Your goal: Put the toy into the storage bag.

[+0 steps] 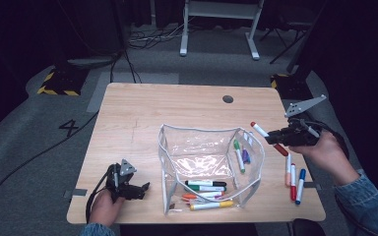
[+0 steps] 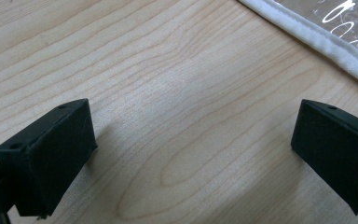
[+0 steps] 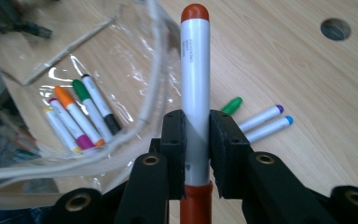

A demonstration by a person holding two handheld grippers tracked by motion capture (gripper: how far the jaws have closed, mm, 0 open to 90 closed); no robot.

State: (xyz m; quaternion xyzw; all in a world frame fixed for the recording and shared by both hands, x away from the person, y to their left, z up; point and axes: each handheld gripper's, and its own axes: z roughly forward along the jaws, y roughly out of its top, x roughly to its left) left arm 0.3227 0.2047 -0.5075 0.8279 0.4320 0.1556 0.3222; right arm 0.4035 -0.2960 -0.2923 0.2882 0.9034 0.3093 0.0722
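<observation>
The right gripper (image 1: 275,139) is raised above the right side of the tabletop (image 1: 142,113), its fingers (image 3: 173,140) closed tight on a red marker (image 3: 195,88) with a white barrel. In the right gripper view the fingers clamp the barrel near its lower end, and the marker stands straight up between them with its rounded red tip on top. From the high view the marker juts up and to the left out of the gripper, just beside the right wall of the clear pouch (image 1: 177,147), which stands open in the middle of the tabletop. Several markers (image 1: 205,192) lie in the pouch near its front edge, and a green marker (image 1: 238,156) and a purple one (image 1: 245,156) rest by its right side. More loose markers (image 1: 294,181) lie on the wood right of the pouch, below the raised hand. The left gripper (image 1: 139,191) sits low at the front left, just off the pouch's white-trimmed edge (image 2: 326,42), its fingers (image 2: 51,154) spread wide with only bare wood between them.
</observation>
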